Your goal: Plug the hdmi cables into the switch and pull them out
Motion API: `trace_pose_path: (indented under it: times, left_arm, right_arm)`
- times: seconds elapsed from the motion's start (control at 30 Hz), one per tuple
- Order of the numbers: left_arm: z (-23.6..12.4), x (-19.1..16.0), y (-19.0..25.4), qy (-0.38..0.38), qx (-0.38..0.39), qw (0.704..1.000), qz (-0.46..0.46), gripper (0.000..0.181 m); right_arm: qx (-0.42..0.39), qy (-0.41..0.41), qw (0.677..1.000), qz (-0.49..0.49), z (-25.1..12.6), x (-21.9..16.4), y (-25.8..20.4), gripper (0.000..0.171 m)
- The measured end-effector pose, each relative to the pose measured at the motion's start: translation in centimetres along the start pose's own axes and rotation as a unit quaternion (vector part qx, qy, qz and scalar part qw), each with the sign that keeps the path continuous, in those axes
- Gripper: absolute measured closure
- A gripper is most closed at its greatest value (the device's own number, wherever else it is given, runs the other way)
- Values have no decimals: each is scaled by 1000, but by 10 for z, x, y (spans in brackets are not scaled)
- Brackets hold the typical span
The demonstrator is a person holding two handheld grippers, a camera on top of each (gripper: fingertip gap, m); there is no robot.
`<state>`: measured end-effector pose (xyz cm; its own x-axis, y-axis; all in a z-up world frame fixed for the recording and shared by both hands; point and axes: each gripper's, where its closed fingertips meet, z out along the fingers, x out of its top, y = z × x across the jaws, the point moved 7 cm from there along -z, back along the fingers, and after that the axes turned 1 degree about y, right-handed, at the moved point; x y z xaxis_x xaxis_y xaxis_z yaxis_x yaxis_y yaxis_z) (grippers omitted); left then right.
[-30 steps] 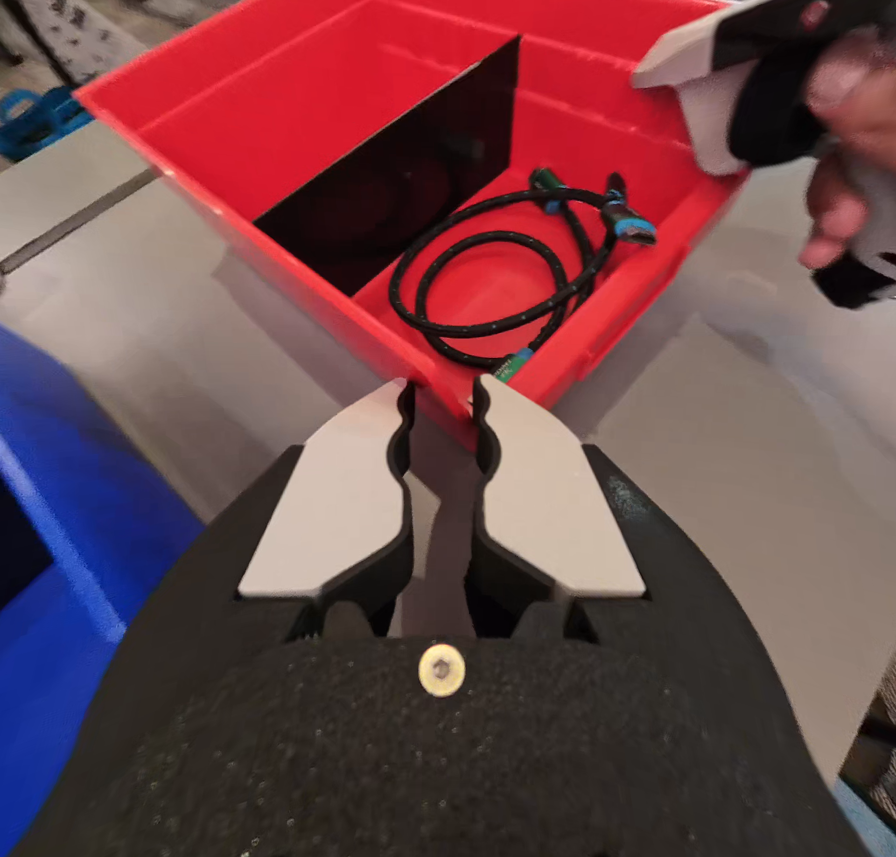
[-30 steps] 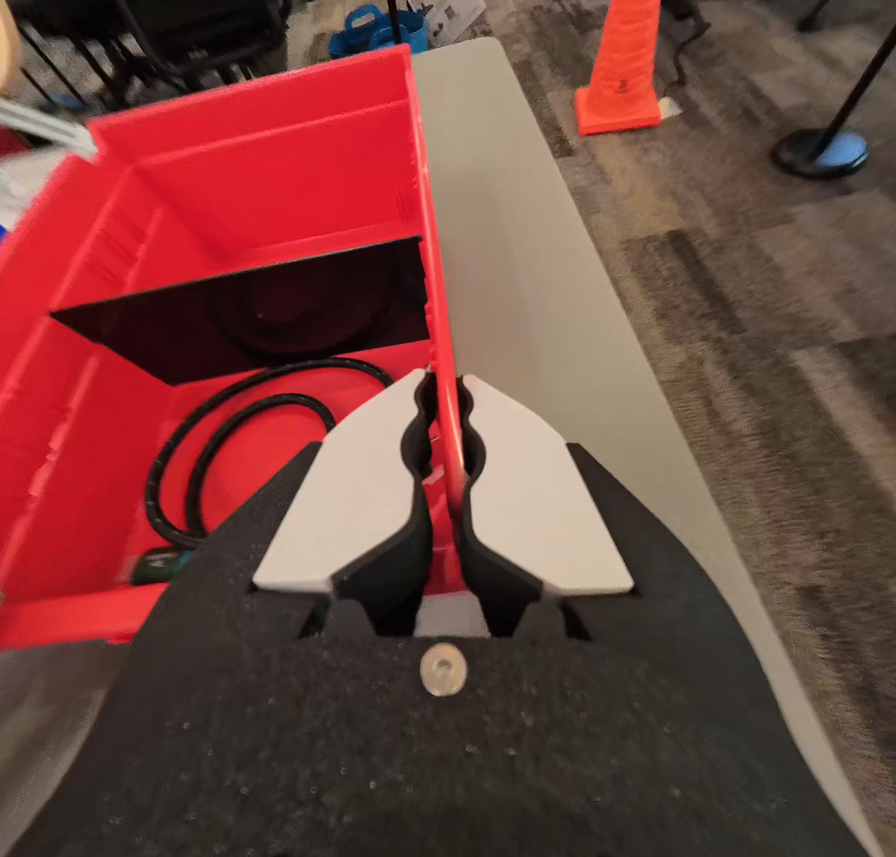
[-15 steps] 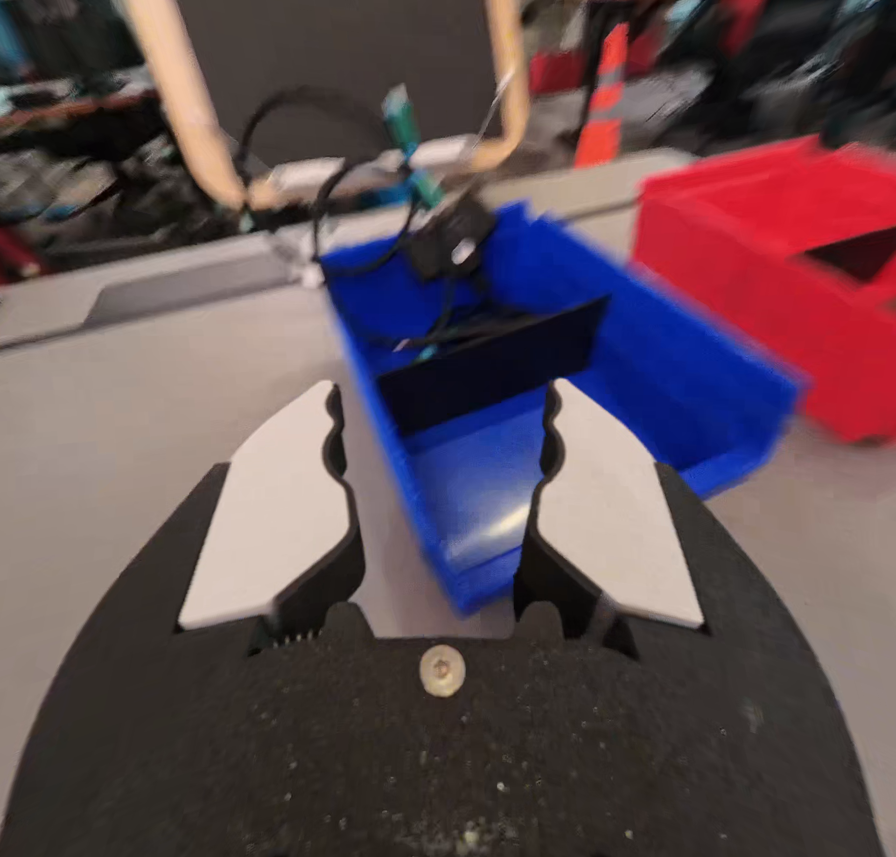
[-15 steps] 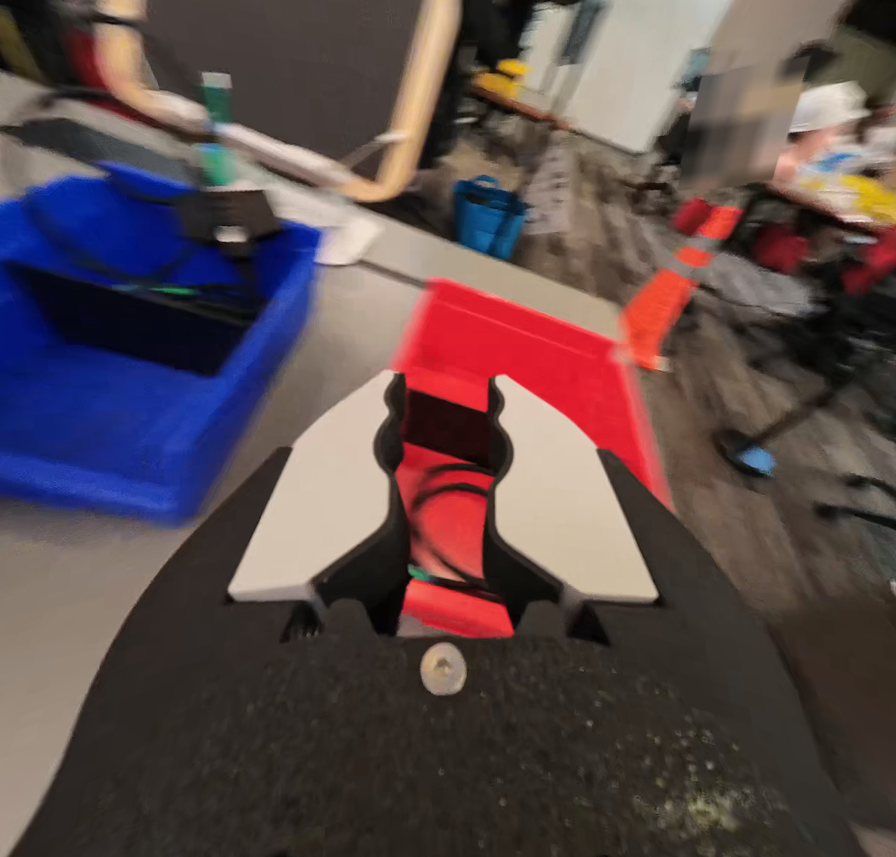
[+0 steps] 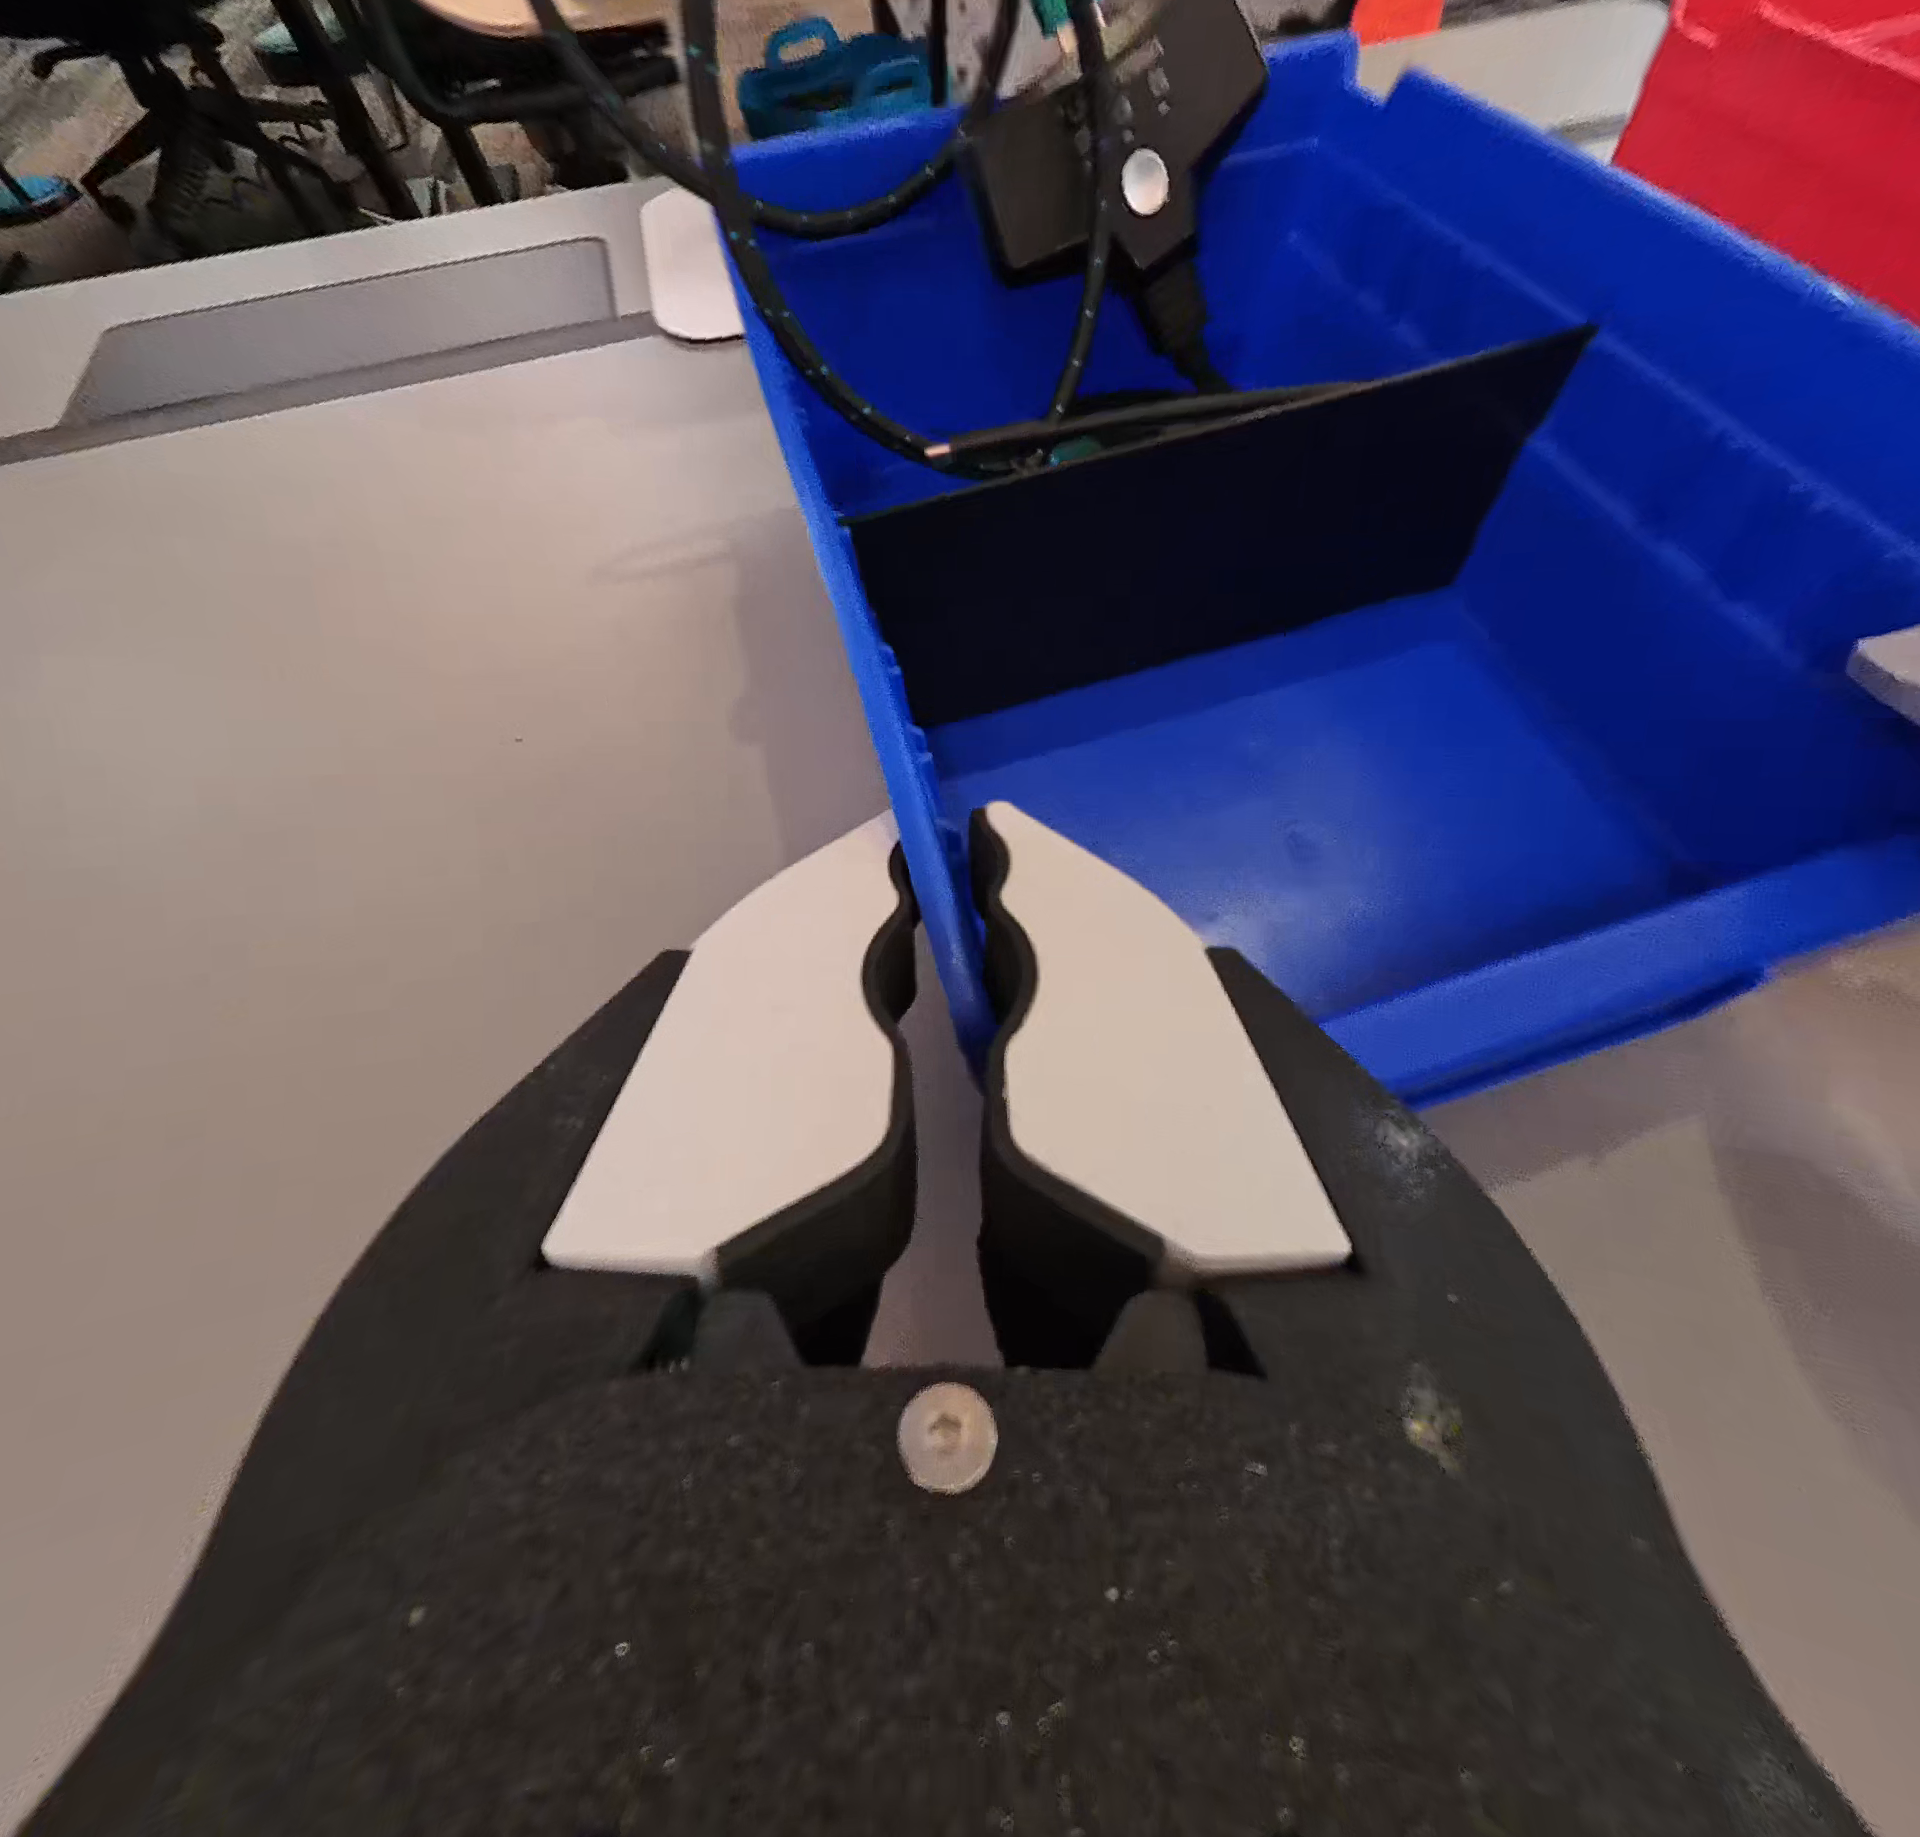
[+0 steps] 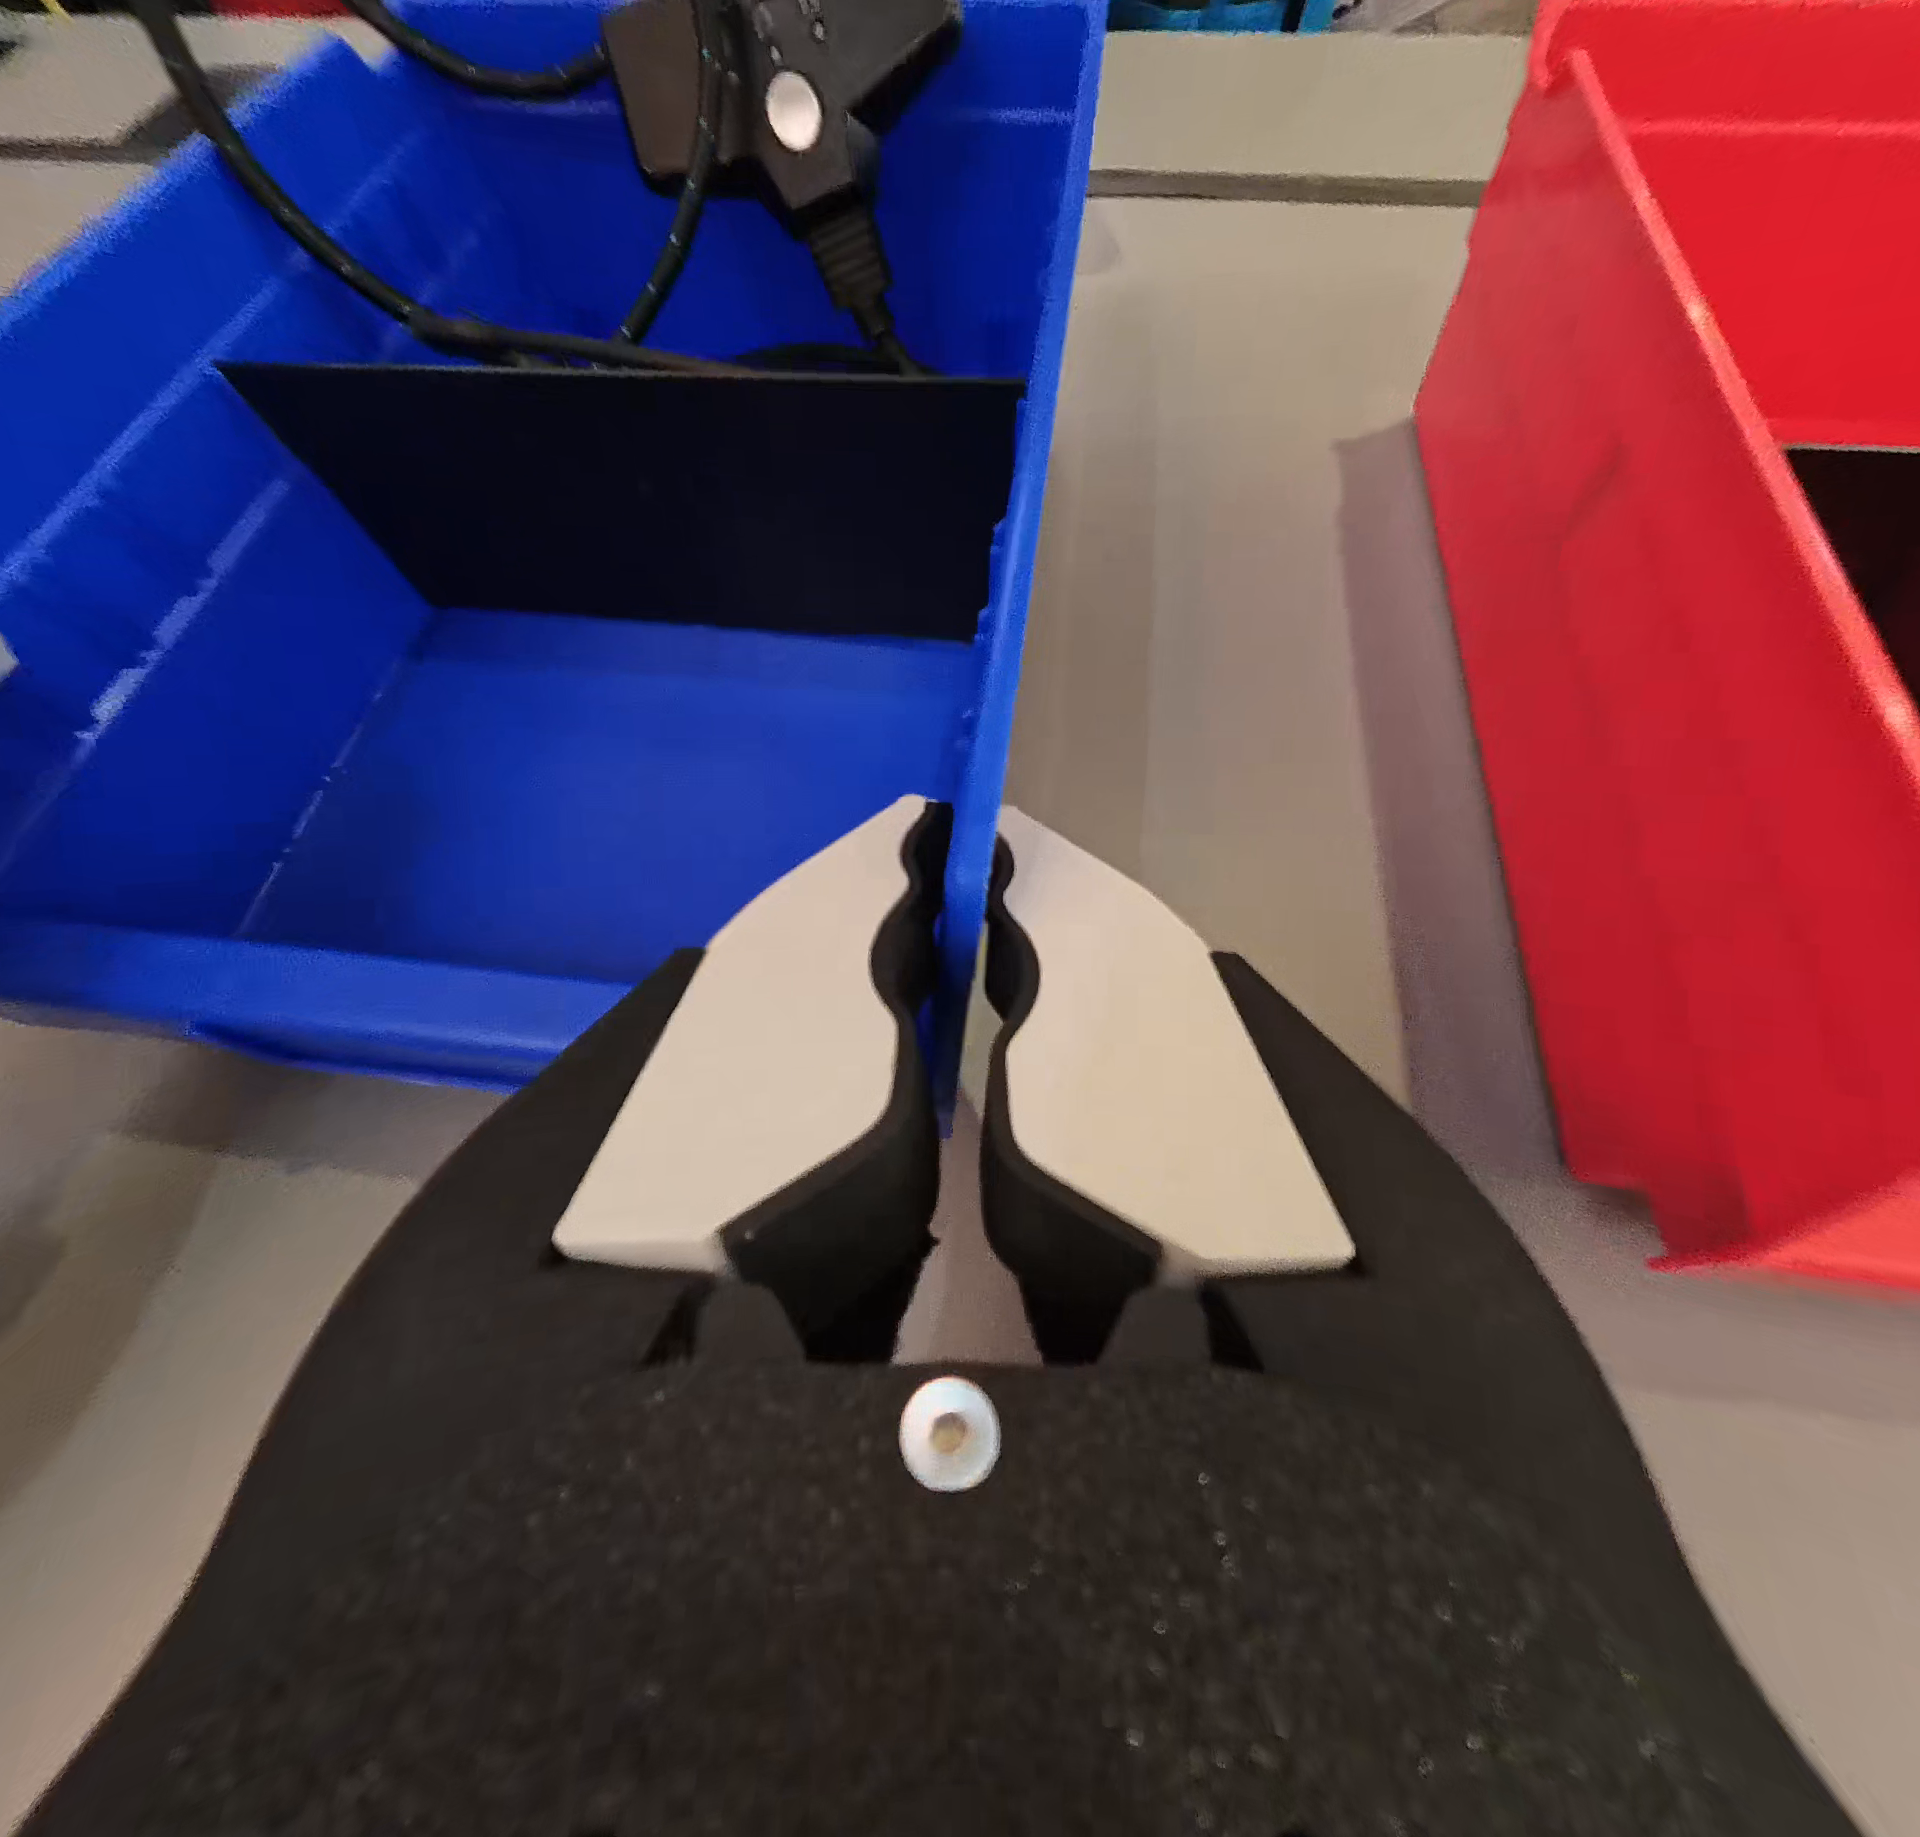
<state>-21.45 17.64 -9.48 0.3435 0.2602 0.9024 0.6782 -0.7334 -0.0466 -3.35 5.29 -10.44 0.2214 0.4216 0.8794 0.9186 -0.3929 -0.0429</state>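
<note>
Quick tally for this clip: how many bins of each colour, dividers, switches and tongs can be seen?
Blue bin: 1
Red bin: 1
Black dividers: 2
Switch: 1
Tongs: 2, each shut on a blue bin wall
Total: 7

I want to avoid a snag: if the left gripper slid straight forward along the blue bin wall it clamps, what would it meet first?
Probably the black divider, where it joins the wall of the blue bin that the left gripper clamps. The switch and cables sit beyond; depth is uncertain.
</note>
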Motion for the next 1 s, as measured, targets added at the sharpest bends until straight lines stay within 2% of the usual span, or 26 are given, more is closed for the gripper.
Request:
trace_pose_path:
  times: [0.13, 0.3, 0.47, 0.57, 0.73, 0.83, 0.9, 0.93, 1.0]
  left_arm:
    - [-17, 7, -44, 17, 20, 999, -34, 177]
    - [-55, 10, -124, 46, 89, 994, -50, 178]
    - [-76, -13, -211, 44, 120, 990, -67, 180]
    - [-79, -27, -245, 26, 120, 990, -66, 180]
    - [-73, -49, -273, 29, 95, 993, -59, 179]
    - [-72, -51, -277, 28, 78, 993, -80, 177]
    - [-75, -50, -276, 18, 92, 993, -76, 177]
    - [-80, -48, -275, 21, 110, 991, -67, 173]
    - [-96, -37, -272, 55, 143, 987, -46, 146]
  right_arm:
    - [23, 41, 999, 5, -6, 14, -43, 166]
    - [62, 57, 996, -2, 11, 33, -127, 166]
    - [92, 47, 994, -43, 33, 37, -219, 166]
    - [101, 28, 993, -51, 44, 29, -255, 166]
    - [112, 27, 989, -88, 49, 10, -282, 161]
    - [148, 27, 986, -75, 50, 7, -282, 156]
    - [197, 13, 978, -71, 48, 8, -277, 154]
    - [225, 6, 971, -78, 43, 8, -272, 150]
    - [273, 17, 957, -101, 23, 9, -251, 144]
